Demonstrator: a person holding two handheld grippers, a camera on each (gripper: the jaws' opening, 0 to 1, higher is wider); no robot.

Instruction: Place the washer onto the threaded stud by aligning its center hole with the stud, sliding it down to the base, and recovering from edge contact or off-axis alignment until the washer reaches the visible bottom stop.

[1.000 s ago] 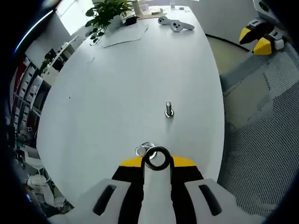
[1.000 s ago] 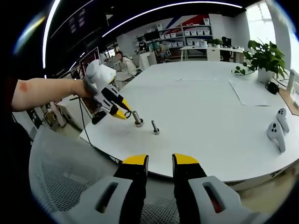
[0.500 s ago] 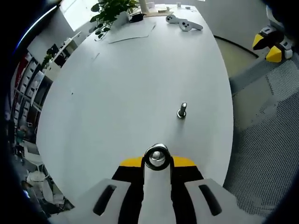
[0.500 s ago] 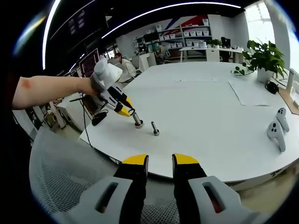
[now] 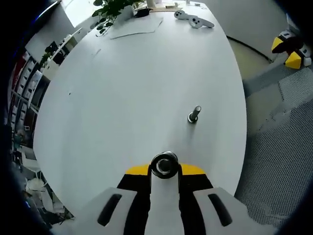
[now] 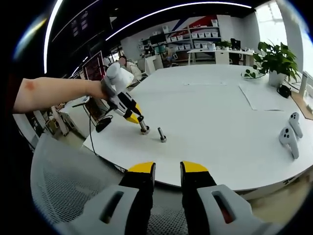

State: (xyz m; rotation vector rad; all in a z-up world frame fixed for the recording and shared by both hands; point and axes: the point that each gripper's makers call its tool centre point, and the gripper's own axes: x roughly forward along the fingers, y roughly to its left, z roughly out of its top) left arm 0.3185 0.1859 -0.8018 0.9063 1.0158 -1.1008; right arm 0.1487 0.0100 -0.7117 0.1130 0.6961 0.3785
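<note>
Your left gripper (image 5: pixel 165 169) is clenched on the washer (image 5: pixel 164 165), a dark ring pinched flat between the yellow-tipped jaws, and through its hole you can see the grey top of the threaded stud (image 6: pixel 144 128), so the centre hole looks lined up and the ring appears to be at or just over the stud's tip. Whether it has started down the thread you cannot tell, since the jaws hide the shaft; judged from this, the slide to the base and the letting go are left to do. In the right gripper view your left gripper (image 6: pixel 137 120) leans in at a slant onto that stud near the white table's (image 6: pixel 215 122) edge, with a second bolt (image 5: pixel 193 114) standing just beside it. Your right gripper (image 6: pixel 167 169) hangs off the table with its jaws apart, holding nothing
</note>
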